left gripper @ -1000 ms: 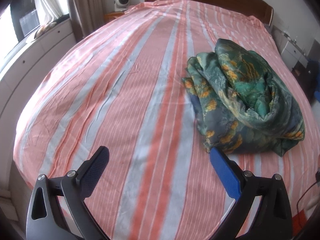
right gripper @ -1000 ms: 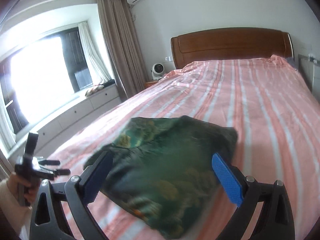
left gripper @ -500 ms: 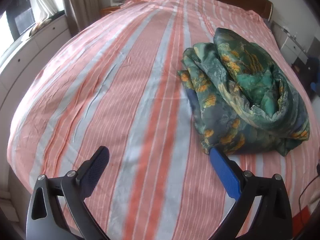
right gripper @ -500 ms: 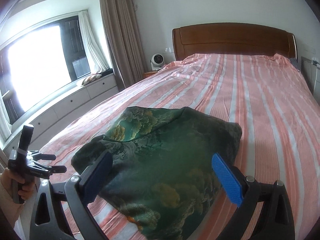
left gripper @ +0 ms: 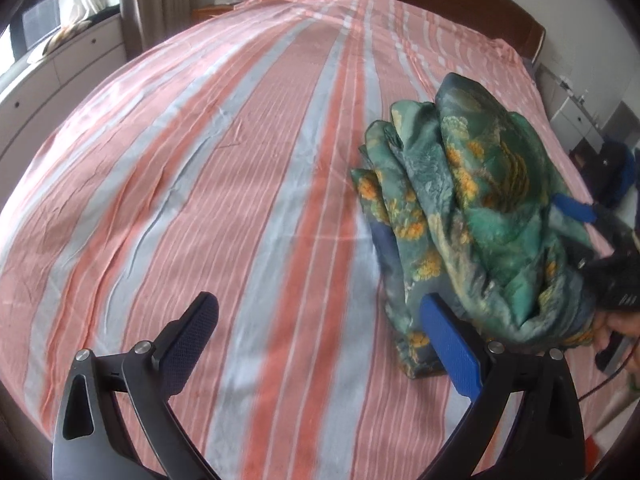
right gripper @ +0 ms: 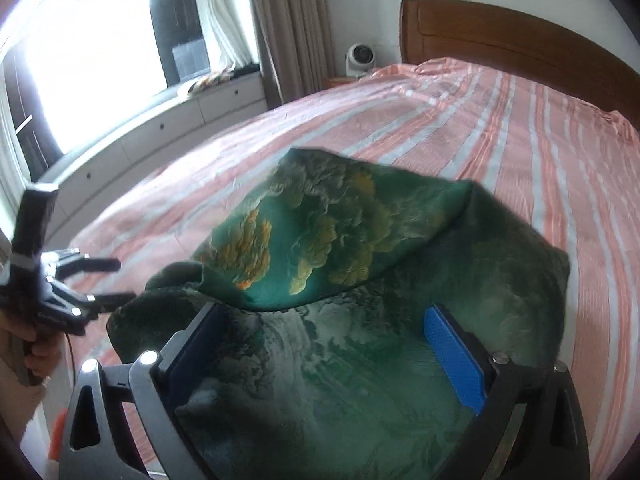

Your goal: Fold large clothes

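From the left wrist, the left claw (left gripper: 320,344) gapes wide over the bed's pink-and-grey striped sheet (left gripper: 224,184), gripping nothing. The rumpled green floral silky garment (left gripper: 472,216) lies heaped at the right, near the bed's near edge.

From the right wrist, the right claw (right gripper: 324,344) is spread wide, the heap just ahead between its fingers, nothing clamped. Judging so, no fold is made; spreading and folding remain.
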Tool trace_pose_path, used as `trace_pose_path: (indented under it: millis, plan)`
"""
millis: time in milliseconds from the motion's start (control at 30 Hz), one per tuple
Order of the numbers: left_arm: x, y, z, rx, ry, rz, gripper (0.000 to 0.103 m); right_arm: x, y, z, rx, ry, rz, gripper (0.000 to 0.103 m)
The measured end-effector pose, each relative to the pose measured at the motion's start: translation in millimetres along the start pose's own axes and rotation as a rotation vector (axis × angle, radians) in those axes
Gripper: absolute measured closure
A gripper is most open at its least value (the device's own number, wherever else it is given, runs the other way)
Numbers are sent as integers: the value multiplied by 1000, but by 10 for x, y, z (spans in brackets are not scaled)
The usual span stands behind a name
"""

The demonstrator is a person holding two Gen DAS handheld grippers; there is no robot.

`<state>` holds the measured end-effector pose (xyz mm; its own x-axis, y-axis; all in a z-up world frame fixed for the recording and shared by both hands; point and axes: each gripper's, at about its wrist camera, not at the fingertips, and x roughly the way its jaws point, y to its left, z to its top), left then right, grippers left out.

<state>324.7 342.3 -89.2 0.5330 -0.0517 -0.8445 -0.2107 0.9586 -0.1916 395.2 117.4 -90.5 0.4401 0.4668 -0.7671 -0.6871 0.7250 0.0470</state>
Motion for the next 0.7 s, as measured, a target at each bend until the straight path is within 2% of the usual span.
trace_pose_path:
  millis: [67, 133, 233, 267, 333, 433, 500, 633, 700]
  plan:
    - [83, 87, 74, -45, 0, -61, 2, 322, 157, -65, -65, 97, -38, 1]
    - [156, 167, 166, -98, 2, -184, 2, 519, 246, -111, -103, 132, -67, 0]
    - [350, 132, 349, -123, 65, -421, 2, 666, 247, -155, -83, 114, -90, 0]
    - [425, 81, 416, -117, 82, -459, 2, 671, 238, -171, -77, 101, -93, 0]
    - [591, -35, 559, -98, 100, -483, 2, 658, 237, -209, -79, 82, -96, 0]
    - [1019, -192, 714, -110, 222, -539, 2, 630, 242, -260, -83, 58, -96, 0]
    - [1241, -263, 724, -106, 265, -497, 0, 603, 270, -306, -92, 44, -107, 0]
    - [1366, -386, 685, -75, 247, -472, 0, 511, 299, -344, -100, 21, -112, 0]
    - [1350, -469, 673, -49, 243, -452, 0, 265, 300, -345, -75, 7, -77, 3]
